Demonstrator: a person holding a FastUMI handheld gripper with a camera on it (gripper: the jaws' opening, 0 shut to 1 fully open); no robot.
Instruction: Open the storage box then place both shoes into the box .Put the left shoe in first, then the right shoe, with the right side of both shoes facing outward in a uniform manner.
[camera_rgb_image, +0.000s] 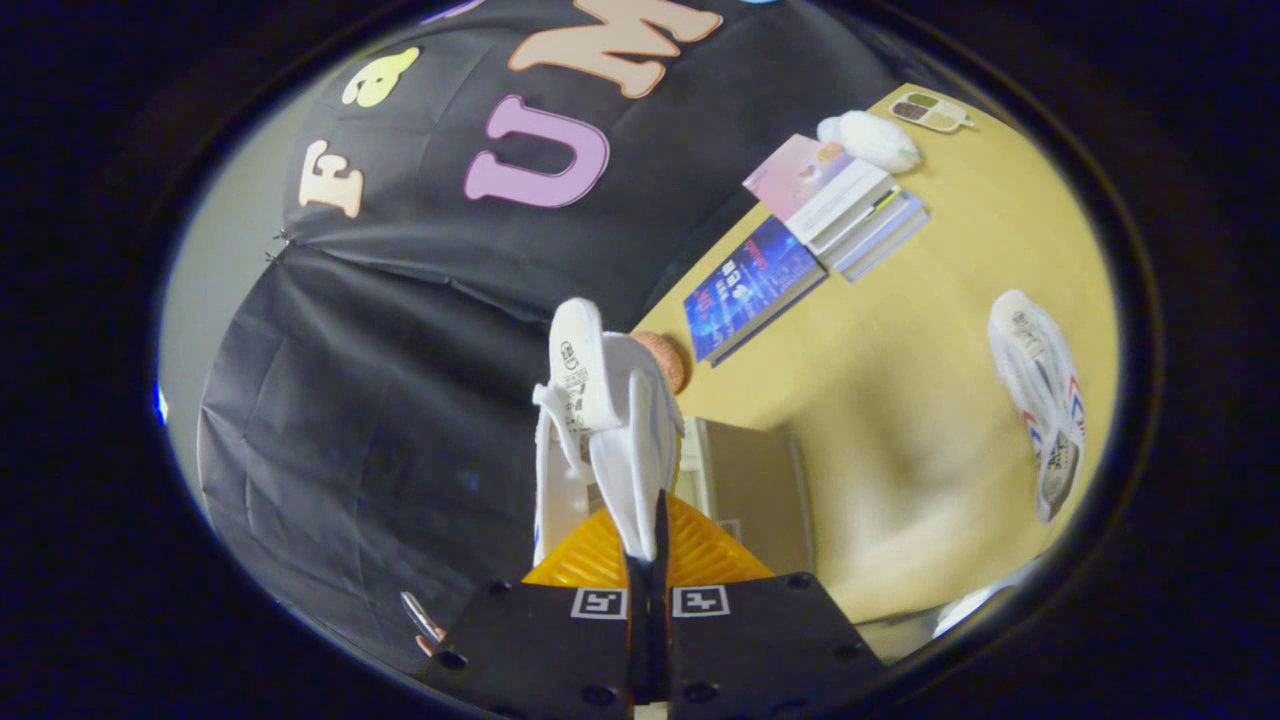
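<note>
My gripper (648, 545) is shut on a white sneaker (605, 420), pinching a thin edge of its upper between both fingers. The shoe hangs in the air, rising ahead of the fingers with its tongue and lace showing. Just beyond it, low on the yellow table (900, 400), sits part of the storage box (755, 490), grey-brown with a pale rim; whether it stands open is hard to tell. The second sneaker (1040, 410), white with red and blue stripes, lies on the table far off to the right of the fingers.
A stack of books (800, 250) lies on the table near the wall, a white plush item (870, 140) and a small palette-like card (932, 112) beyond it. A round orange object (665, 358) peeks out behind the held shoe.
</note>
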